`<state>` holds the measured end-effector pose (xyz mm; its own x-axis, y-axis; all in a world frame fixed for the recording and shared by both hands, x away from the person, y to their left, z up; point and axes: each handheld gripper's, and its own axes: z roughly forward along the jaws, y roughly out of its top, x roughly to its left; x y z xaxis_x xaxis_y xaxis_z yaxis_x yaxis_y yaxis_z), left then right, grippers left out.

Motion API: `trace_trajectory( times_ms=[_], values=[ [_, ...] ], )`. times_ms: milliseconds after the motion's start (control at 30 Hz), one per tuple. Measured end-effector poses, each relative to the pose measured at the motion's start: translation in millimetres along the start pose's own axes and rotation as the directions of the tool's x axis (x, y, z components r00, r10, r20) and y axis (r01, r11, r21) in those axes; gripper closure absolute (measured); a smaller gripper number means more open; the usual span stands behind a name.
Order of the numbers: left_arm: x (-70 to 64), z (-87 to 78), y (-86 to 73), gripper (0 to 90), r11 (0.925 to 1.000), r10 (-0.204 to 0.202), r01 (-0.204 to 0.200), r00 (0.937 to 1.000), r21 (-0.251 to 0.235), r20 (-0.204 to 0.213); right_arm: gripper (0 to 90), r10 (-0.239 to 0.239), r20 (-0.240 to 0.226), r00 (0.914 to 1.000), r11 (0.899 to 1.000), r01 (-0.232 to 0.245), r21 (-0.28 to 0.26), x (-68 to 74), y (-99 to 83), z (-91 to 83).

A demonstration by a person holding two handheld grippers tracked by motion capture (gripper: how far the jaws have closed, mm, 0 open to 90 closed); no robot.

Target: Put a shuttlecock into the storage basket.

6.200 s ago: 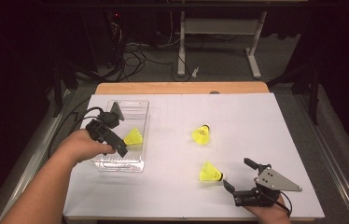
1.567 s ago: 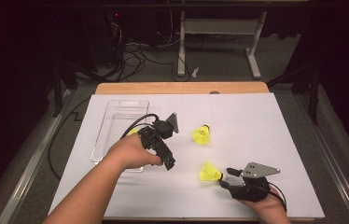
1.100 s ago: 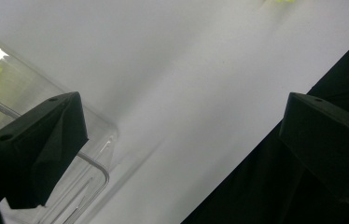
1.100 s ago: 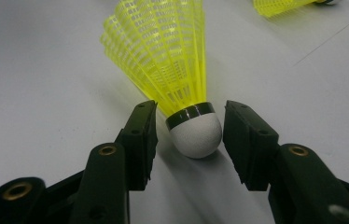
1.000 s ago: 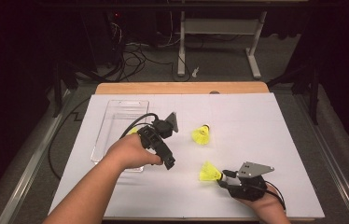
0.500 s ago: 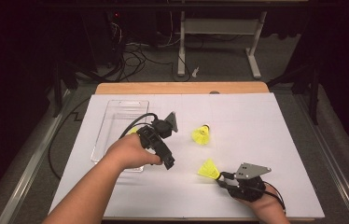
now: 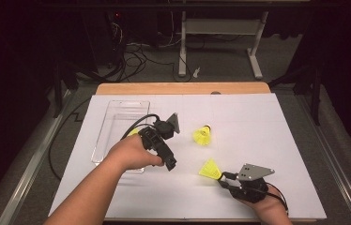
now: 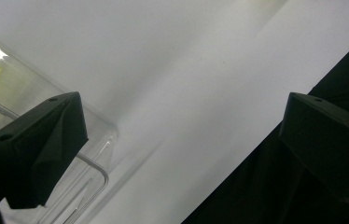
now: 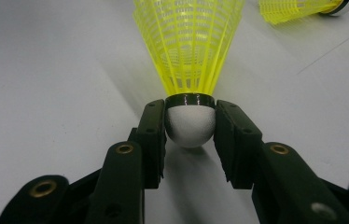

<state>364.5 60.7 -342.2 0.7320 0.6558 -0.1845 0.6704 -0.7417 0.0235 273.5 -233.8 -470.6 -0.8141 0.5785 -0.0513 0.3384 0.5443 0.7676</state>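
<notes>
Since the earliest picture the left gripper (image 7: 163, 140) has swung out of the clear tray (image 7: 117, 123) toward the middle of the worktop (image 7: 258, 126), and the right gripper (image 7: 224, 176) has closed in on the near shuttlecock (image 7: 209, 168). Its jaws are now clamped on that shuttlecock's white cork (image 9: 190, 125), one on each side, with the yellow skirt pointing away toward 10 o'clock in the high view. A second shuttlecock (image 7: 202, 135) lies at 12 o'clock from the held one, apart from it. A third shuttlecock (image 7: 133, 132) rests inside the tray. The left gripper's jaws stand wide apart, holding nothing, just beside the tray's corner.
</notes>
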Motion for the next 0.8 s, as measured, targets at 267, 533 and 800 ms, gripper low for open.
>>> trace_trajectory(
  times_ms=[267,533,800],
  values=[
    [1.4,0.0,0.7,2.0,1.0,0.004,-0.004,1.0,0.0,0.004,66.0,0.012,0.005,0.9999,1.0,-0.012,-0.021,-0.4,-0.4,-5.3],
    [1.8,0.5,-0.4,1.9,0.9997,0.019,-0.019,0.9997,-0.016,0.012,66.0,0.024,0.006,0.9997,0.999,-0.024,-0.038,1.8,4.8,-9.3],
    [-1.4,1.9,-4.0,1.9,0.9992,0.024,-0.024,0.9997,-0.032,0.008,66.0,-0.004,0.007,1.0,0.998,0.004,-0.058,9.7,17.8,-16.7]
  ],
)
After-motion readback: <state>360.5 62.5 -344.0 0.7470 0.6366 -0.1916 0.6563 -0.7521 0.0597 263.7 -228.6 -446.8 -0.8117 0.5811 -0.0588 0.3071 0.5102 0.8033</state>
